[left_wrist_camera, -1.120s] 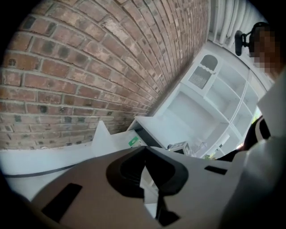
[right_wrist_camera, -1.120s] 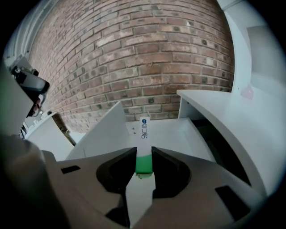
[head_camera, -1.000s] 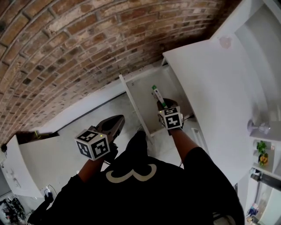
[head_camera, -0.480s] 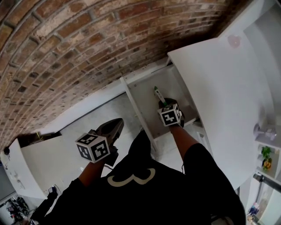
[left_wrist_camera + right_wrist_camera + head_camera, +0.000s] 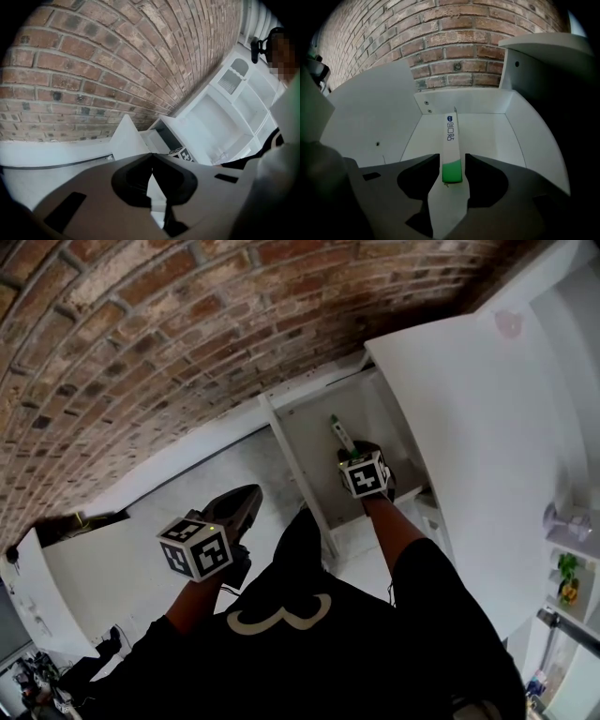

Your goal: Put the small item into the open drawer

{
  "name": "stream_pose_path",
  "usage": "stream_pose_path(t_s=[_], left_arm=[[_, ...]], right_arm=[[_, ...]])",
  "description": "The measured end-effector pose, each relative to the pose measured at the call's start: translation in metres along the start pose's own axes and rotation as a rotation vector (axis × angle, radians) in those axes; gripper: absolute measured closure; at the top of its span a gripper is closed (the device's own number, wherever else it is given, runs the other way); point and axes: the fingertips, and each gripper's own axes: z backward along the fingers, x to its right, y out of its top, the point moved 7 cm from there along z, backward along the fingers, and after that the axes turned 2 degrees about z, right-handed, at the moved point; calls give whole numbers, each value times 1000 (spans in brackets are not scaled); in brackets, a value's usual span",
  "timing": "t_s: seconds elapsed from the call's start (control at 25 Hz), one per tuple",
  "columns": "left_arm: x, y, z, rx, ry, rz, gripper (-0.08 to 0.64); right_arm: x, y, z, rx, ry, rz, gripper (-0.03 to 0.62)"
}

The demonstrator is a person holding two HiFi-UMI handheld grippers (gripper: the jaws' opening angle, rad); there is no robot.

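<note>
The right claw (image 5: 452,158) has just been spreading round the small item (image 5: 451,140), with slim gaps either side of its green end; the item sits inside the open drawer (image 5: 487,136), tip at the far wall — it may tip aside, or cling to a pad and lift out; only the right gripper view shows those gaps, the head view's marker cube (image 5: 365,474) hides them; the left claw (image 5: 151,155) is pressed together, empty.

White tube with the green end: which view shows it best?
The right gripper view: the tube runs full-length into the drawer, lying between the fingers of the right gripper, which have just been opening. The head view shows only its far end beyond that gripper; the left gripper view shows none of it.
</note>
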Motion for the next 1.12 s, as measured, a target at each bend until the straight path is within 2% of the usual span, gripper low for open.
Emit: stream_pose_path(t_s=[0.12,0.24,0.36,0.44,0.6,0.72,0.84,1.12], left_arm=[[0,0,1,6,-2,4,557],[3,0,3,14,-8,1,558],[11,0,3,26,-24,-8,557],[19,-1,4,34,-36,-15,557],[39,-7,10,45,-65,-40,557],[57,-15,15,51,-88,-55,558],[79,-21,26,65,-109,-81,557],[140,-26,71,108,-194,-191,557]], right_arm=[[-1,2,3,11,12,-7,397],[-2,6,12,46,29,-23,321],[1,7,26,96,46,-38,292],[-4,9,45,135,96,-55,262],[-15,2,94,239,143,-106,255],[-21,-1,140,331,160,-128,281],[-34,-5,191,421,206,-129,352],[-83,-14,311,642,379,-56,460]])
